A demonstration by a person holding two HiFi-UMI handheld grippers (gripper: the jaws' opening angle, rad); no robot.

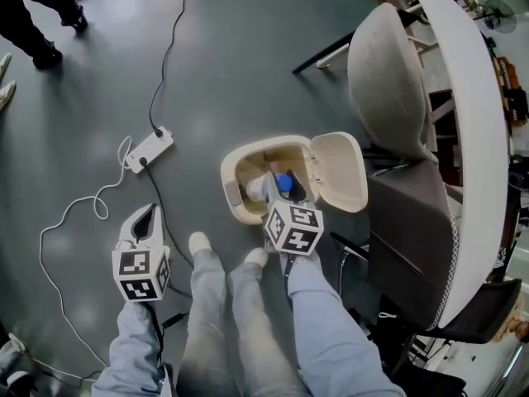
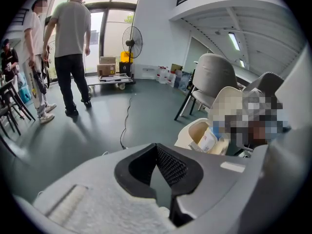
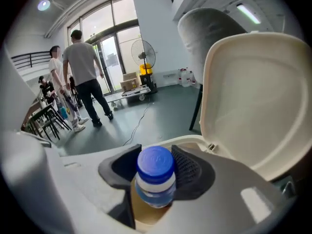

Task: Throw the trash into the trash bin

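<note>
The right gripper (image 3: 156, 164) is clenched on a bottle (image 3: 156, 174) with a blue cap, both ribbed pads pressing its neck, cap end pointing away along the jaws. Directly under and just beyond those jaws stands the open trash bin (image 1: 238, 170); in the head view the bottle's cap sits over the bin's mouth, though whether the bottle touches anything inside cannot be made out. Deeper in the bin, just beside the bottle, lies something white, possibly a crumpled carton (image 1: 257, 190). The bin's lid (image 3: 253, 91) stands swung up on the far right of the gripper, upright behind the jaws.

The left gripper (image 2: 157, 147) is well to the left of the right one, jaws drawn together at the tips with nothing between them, held over bare floor. Ahead of it, near, lie a white power strip (image 1: 150, 150) and its trailing cable (image 1: 169, 52).

Beyond the bin, further from the right gripper, stands a grey chair (image 3: 209, 30). Far off past both grippers, people (image 3: 87, 77) stand near a pedestal fan (image 3: 145, 52) by the glass doors.
</note>
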